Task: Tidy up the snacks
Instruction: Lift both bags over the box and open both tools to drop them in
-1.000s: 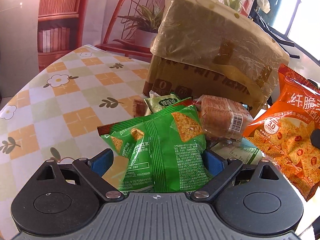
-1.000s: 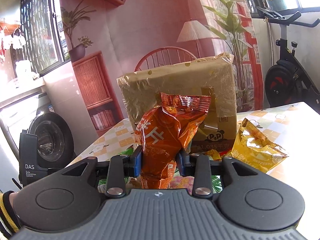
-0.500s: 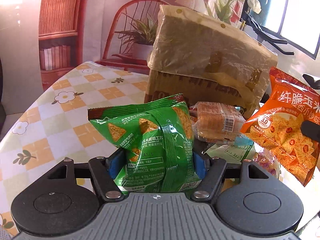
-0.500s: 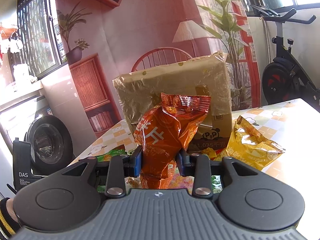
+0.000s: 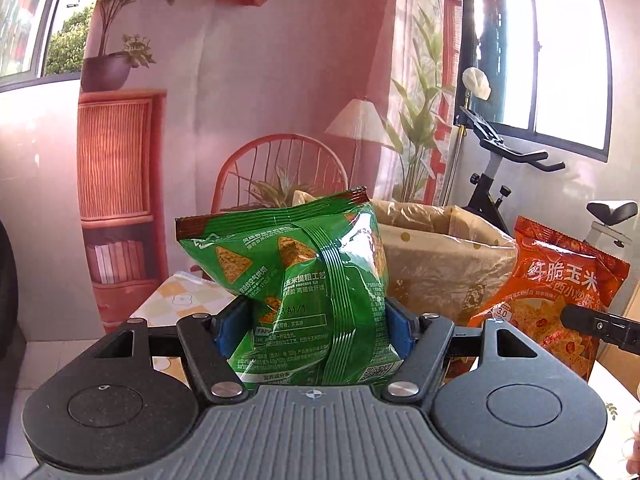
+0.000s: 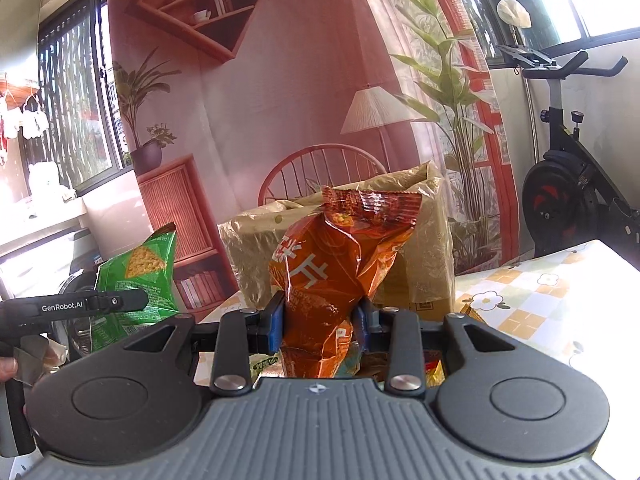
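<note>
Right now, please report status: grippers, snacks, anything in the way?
Left hand-held gripper shut on green bag. Right hand-held gripper shut on orange bag. Open box behind both, nothing blocking.

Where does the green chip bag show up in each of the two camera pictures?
Left wrist view: the green chip bag fills the centre, clamped in the left gripper.
Right wrist view: it is at the left edge, behind the dark bar of the other tool.
Shared landmark: the plastic-lined cardboard box stands behind the bags in both.
</note>
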The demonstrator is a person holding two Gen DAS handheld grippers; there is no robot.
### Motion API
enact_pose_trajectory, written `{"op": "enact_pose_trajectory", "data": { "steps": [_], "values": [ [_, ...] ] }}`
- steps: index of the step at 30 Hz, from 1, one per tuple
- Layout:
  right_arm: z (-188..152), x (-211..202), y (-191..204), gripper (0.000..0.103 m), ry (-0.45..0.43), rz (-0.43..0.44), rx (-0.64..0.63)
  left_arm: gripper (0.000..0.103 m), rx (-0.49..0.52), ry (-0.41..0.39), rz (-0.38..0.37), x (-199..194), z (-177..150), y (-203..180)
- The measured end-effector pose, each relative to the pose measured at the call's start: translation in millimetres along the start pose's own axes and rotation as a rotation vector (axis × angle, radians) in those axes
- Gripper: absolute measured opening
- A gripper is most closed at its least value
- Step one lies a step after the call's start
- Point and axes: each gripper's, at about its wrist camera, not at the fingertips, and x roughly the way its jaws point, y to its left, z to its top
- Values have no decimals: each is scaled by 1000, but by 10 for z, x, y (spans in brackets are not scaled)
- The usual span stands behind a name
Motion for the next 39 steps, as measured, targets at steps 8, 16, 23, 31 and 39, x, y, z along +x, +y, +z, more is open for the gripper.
{"op": "enact_pose_trajectory", "data": {
  "steps": [8, 16, 23, 31, 39],
  "values": [
    [628, 325, -67, 36, -83, 0, -58, 73, 52, -43, 3, 353, 547, -202],
    [1089, 1045, -176, 36, -73, -56, -152, 73, 146, -24, 7, 1170, 1051, -535],
    [1033, 1642, -360, 36, 47, -90, -125, 74, 193, 65, 7, 1854, 1119, -738],
    [944, 1825, -476, 44, 111, -103, -86, 82, 152, 128, -5, 2087, 973, -634],
    [962, 1484, -489, 45, 74, -89, -29, 82, 89, 118, -25, 1663, 953, -327]
  ]
}}
